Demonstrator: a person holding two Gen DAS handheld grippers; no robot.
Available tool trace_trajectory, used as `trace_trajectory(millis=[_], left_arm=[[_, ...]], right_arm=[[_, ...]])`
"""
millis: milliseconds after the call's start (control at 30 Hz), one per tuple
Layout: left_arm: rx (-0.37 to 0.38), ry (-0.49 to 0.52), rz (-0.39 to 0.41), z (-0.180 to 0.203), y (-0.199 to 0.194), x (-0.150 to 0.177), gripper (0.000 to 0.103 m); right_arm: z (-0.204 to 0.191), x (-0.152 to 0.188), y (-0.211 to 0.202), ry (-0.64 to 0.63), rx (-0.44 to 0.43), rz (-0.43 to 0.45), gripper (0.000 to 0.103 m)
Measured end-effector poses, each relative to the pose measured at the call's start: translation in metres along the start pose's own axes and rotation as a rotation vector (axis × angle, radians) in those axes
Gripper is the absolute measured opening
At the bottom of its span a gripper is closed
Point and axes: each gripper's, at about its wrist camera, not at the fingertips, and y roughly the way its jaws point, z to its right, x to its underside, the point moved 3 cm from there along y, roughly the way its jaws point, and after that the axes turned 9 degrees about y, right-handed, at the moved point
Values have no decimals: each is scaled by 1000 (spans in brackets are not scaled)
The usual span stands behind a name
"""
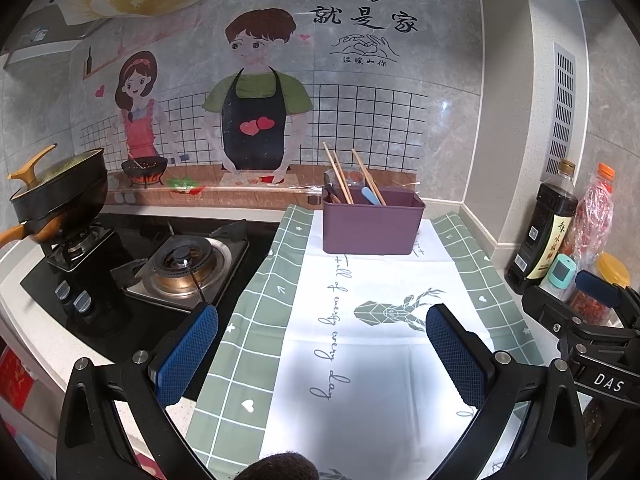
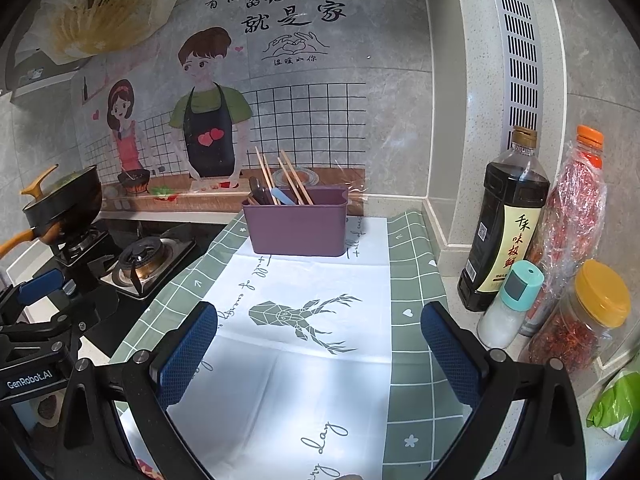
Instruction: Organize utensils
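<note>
Each gripper – left gripper, right gripper – hangs wide open and empty above the cloth, since chopsticks stand gathered in the purple box – apparently nothing left to sort.

Left hand-held gripper: jaws wide apart, holding nothing.
Right hand-held gripper: jaws wide apart, holding nothing.

- A grey tiled wall carries a cartoon mural of a cooking couple (Chinese script above them).
- Left of the mural, a pan sits on a black stove.
- Right of the mural, a white vent runs up the corner column.
- Below the mural lies a checked cloth, brightly lit.
</note>
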Motion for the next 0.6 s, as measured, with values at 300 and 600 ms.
trace_trajectory(millis=[300,600], left_arm=[[-3,-1,2,0,-2,-1,103],[-15,-14,-15,-3,-1,0,103]], right_arm=[[1,1,0,-3,-3,-2,102],[4,2,3,-2,1,-7,102]])
